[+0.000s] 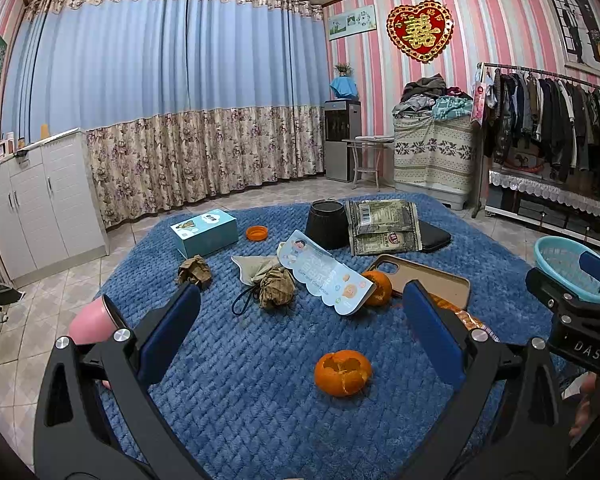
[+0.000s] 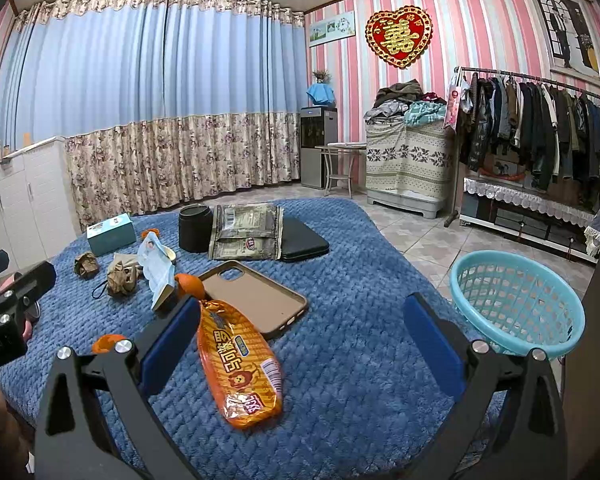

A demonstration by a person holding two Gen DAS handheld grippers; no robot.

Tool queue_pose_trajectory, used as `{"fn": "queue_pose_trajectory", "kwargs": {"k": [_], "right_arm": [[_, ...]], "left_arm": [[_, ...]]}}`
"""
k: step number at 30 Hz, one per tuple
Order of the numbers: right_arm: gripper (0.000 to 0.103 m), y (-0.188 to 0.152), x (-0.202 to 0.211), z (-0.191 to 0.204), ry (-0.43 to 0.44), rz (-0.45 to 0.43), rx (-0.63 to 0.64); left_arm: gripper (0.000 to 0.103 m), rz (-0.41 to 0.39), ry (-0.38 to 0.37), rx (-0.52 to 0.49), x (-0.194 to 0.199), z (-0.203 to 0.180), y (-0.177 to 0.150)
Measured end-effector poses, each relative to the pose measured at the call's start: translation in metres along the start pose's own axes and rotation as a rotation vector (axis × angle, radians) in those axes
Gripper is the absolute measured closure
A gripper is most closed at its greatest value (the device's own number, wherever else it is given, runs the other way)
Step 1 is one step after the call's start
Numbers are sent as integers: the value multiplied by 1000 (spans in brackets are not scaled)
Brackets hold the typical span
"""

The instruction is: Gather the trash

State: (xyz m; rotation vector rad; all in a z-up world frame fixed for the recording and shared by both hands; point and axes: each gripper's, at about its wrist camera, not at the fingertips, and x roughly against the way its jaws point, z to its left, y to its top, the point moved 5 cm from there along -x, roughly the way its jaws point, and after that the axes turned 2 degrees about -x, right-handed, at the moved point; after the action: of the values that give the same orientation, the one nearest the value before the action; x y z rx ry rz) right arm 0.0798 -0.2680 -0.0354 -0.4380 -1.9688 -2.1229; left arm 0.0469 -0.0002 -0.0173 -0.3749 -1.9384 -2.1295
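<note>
- The left claw (image 1: 300, 320) is spread wide with nothing between its blue-padded fingers (image 1: 172, 332); it hangs over the blue quilted cover (image 1: 240, 392) of the desk.
- Ahead of it, a hollow orange peel cup (image 1: 343, 372) sits open side up on the cover, between the two fingers in the view and untouched.
- Farther off lie two crumpled brown paper wads (image 1: 277, 286), a pale blue printed card packet (image 1: 328, 276), another orange peel (image 1: 379, 287) and a brown phone case (image 1: 432, 278).
- The right claw (image 2: 296, 338) is likewise wide open and empty.
- A long orange foil snack wrapper (image 2: 238, 364) lies flat on the cover, just beside its left finger (image 2: 168, 344); whether they touch, I cannot tell.
- The wrapper's far end lies beside the phone case.
- A light blue plastic basket (image 2: 516, 304) stands off the desk's right edge, empty as far as I can see.
</note>
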Motion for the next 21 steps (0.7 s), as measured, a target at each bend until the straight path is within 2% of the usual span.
{"fn": "queue_pose_trajectory", "kwargs": {"k": [21], "right_arm": [[4, 1, 0, -2, -1, -1, 1]], "left_arm": [[5, -6, 0, 3, 2, -2, -1]]}}
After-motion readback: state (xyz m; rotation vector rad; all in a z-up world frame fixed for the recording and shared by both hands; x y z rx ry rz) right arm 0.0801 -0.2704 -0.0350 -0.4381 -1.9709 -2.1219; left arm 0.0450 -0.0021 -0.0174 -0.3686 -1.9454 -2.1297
